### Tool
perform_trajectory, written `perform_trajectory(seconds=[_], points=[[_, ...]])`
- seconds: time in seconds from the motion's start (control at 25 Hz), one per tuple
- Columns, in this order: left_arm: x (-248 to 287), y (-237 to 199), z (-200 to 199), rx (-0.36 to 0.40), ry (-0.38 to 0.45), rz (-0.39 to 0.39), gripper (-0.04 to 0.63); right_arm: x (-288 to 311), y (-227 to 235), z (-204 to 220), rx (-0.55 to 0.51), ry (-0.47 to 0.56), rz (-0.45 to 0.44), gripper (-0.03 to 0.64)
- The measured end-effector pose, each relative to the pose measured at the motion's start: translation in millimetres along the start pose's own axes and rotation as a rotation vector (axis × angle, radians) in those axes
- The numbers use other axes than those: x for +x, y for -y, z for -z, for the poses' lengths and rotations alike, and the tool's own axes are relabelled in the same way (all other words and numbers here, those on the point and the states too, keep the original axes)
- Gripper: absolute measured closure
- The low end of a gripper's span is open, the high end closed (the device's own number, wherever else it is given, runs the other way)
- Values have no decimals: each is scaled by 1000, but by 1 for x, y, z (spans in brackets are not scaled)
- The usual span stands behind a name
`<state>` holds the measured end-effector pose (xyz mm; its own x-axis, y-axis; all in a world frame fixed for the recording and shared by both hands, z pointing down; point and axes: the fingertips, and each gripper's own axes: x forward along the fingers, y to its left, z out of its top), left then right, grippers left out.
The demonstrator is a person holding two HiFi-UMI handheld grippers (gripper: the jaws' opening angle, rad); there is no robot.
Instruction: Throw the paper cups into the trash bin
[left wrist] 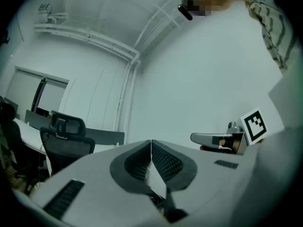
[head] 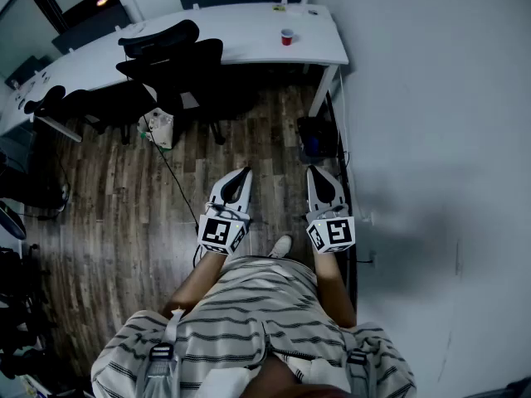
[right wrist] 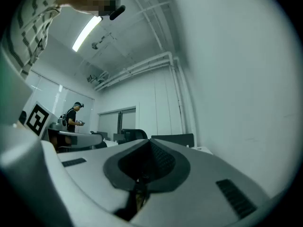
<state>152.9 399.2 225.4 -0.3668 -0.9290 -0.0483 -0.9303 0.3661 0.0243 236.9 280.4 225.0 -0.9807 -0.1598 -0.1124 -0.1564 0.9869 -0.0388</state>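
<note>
Nothing binned yet — my left gripper (head: 242,177) and right gripper (head: 318,177) have their jaws shut and empty; the cup (head: 287,36) waits on the surface (head: 241,44) far ahead.

At twelve o'clock a red paper cup (head: 286,36) sits on the white worktop (head: 241,44), with black chairs (head: 178,60) at eleven. The floor (head: 124,214) is brown wood grain, and the person's shirt (head: 249,305) pale with dark stripes.

Cup (head: 286,36) on desk (head: 232,30), chairs (head: 178,60) before it, wall (head: 431,123) to R.
</note>
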Motion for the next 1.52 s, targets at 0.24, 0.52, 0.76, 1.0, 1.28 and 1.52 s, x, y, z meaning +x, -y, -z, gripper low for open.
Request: perform_trajectory(seconds=[0.24,0.52,0.76,1.0,1.28,1.52], points=[[11,1,4,5,-14,-2,571,8,3,3,21,2,-9,606],[17,2,11,-6,-38,-24,571,12,10,-4,21,31,-25,606],[33,4,14,10,-60,-44,571,14,20,-11,-42,35,-61,606],[59,12,14,24,-61,-57,571,20,45,-20,-45,52,-77,606],[73,20,22,6,-78,-92,571,29,65,-13,-16,50,-87,606],[91,17,31,15,-84,-97,571,46,77,-3,-6,34,-92,606]])
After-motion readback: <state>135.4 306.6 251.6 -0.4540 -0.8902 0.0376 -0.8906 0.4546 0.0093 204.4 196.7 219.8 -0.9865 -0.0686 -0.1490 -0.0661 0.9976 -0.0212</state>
